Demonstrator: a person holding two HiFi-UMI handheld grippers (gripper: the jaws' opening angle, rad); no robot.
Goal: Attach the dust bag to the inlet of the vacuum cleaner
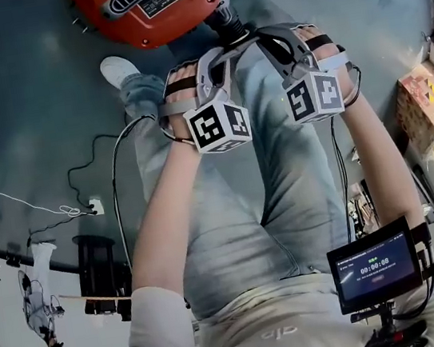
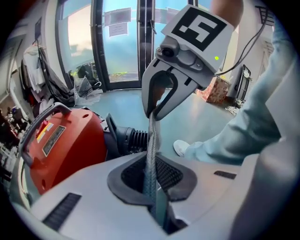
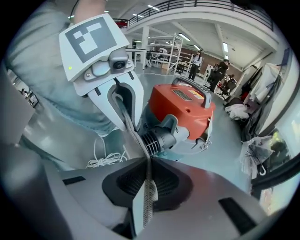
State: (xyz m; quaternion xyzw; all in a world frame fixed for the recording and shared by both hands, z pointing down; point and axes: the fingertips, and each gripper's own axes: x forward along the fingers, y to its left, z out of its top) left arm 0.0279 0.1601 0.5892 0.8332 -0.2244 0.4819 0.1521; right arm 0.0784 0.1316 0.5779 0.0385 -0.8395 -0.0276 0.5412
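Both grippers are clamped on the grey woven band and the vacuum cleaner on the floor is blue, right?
No: the vacuum cleaner on the floor is red, as the right gripper view shows. The left gripper and right gripper are both clamped on the grey woven band.

- dust bag [image 2: 152, 140]: grey woven fabric, seen edge-on as a narrow taut band, hanging just near of the inlet.
- vacuum cleaner [image 1: 145, 5]: orange-red body standing on the floor at the far side, carry handle on top.
- inlet [image 3: 157, 138]: black ribbed collar facing the near side.

Right gripper [image 3: 146, 161] clamps dust bag [image 3: 149, 199], vacuum [image 3: 185, 110] behind
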